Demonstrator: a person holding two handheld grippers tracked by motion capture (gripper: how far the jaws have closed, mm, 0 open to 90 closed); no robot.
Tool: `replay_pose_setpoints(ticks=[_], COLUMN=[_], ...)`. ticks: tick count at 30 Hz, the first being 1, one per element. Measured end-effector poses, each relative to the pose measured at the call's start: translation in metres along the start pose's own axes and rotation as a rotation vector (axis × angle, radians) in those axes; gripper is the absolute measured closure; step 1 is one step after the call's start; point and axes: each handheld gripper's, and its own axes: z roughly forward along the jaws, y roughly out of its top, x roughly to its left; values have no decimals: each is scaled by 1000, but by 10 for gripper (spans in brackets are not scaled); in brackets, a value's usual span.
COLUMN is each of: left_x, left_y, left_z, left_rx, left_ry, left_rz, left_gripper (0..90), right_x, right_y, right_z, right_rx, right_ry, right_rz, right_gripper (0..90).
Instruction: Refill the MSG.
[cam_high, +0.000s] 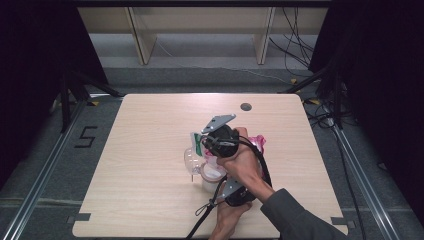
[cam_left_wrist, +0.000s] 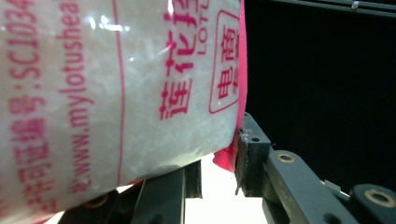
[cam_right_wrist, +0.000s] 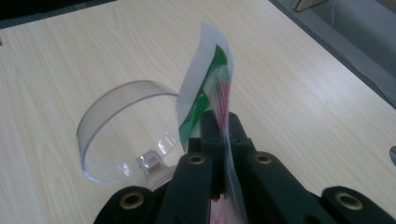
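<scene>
At the near edge of the bench (cam_high: 150, 200), the left hand-held gripper (cam_high: 235, 192) sits low in the person's hand, its jaws clamped on a bag (cam_left_wrist: 116, 93) of white grains printed in pink. In the left gripper view the bag lies between both jaws, its pink edge pressed against the right one.

Just beyond, the right hand-held gripper (cam_high: 220, 142), crossed over the left arm, has its jaws closed tight on the bag's top strip (cam_right_wrist: 205, 88), a white and green flap that stands upright above them.

Beside that strip, a clear plastic cup (cam_right_wrist: 121, 130) lies on its side on the bench, its open rim turned toward the right gripper.

Farther back the bench carries a dark round hole (cam_high: 245, 106), and past it the floor shows cables (cam_high: 295, 45).
</scene>
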Motion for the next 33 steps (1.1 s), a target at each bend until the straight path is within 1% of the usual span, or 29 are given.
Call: replay_pose_setpoints(ticks=[1,2,3,4,5,6,7,8,9,10,11,12,13,14,18,19,20,21,22,23,24,25,26,28,29,30,31,32,33], left_x=[-1,0,-1,-2,-3,-2,-1,-1,-3,-2,-2,0,-2,-2,-1,-2,-2,-2,-2,-1,-2,-1,-1,-1,-2,-1,-1,-1,-2], left_y=[-1,-1,0,0,1,1,1,1,0,0,-1,0,-1,-1,0,0,0,0,0,0,0,1,1,1,1,1,1,1,1], left_z=[2,2,0,-1,-1,-1,-2,-1,1,2,2,1,2,2,2,0,0,0,1,1,1,1,1,0,0,0,0,0,-1], left_rx=[-34,-15,4,17,-4,3,17,11,-25,-33,-32,-13,-31,-32,-29,-14,-16,-16,-30,-20,-32,-21,-21,-23,-20,-21,-22,-25,-15], left_ry=[-32,-25,3,15,13,13,14,10,-11,-29,-29,-22,-26,-30,-27,-2,-4,-7,-27,-26,-27,-26,-27,-27,-12,-31,-29,-26,-3], left_rz=[-34,-21,-18,-11,-20,-17,-2,-1,-22,-19,-16,3,-17,-16,-11,-9,-10,-8,-7,9,-2,10,10,10,6,9,8,8,12], left_gripper=[748,748,747,747,747,748,748,748,748,748,748,748,748,748,748,747,747,747,747,747,747,747,747,747,747,747,747,746,746], right_x=[0,1,2,2,1,1,1,1,2,2,2,1,-1,1,0,0,-1,0,-1,0,1,1,0,-1,-2,-1,-1,0,-1], right_y=[0,0,0,0,0,0,0,0,0,0,0,0,0,0,1,1,1,1,1,2,2,2,2,2,3,3,3,3,3], right_z=[0,1,3,3,2,2,0,2,1,1,1,1,2,2,3,4,5,5,5,4,4,4,4,5,5,6,6,6,6], right_rx=[-1,13,21,21,15,-3,16,5,9,7,7,14,2,6,8,9,2,12,8,15,29,27,25,15,8,8,19,28,23], right_ry=[3,4,5,5,-6,-7,-2,-7,-2,-5,-5,-7,-3,1,2,1,-14,-8,-11,0,7,7,4,-4,-8,-3,2,5,-5], right_rz=[-4,-4,-3,-3,-11,5,7,11,13,22,22,16,-11,2,-8,-1,-15,-6,-11,7,31,24,27,14,-4,3,7,20,25], right_gripper=[900,900,900,900,900,900,900,900,900,900,900,900,900,900,900,900,900,900,900,900,900,900,900,900,900,900,900,900,900])
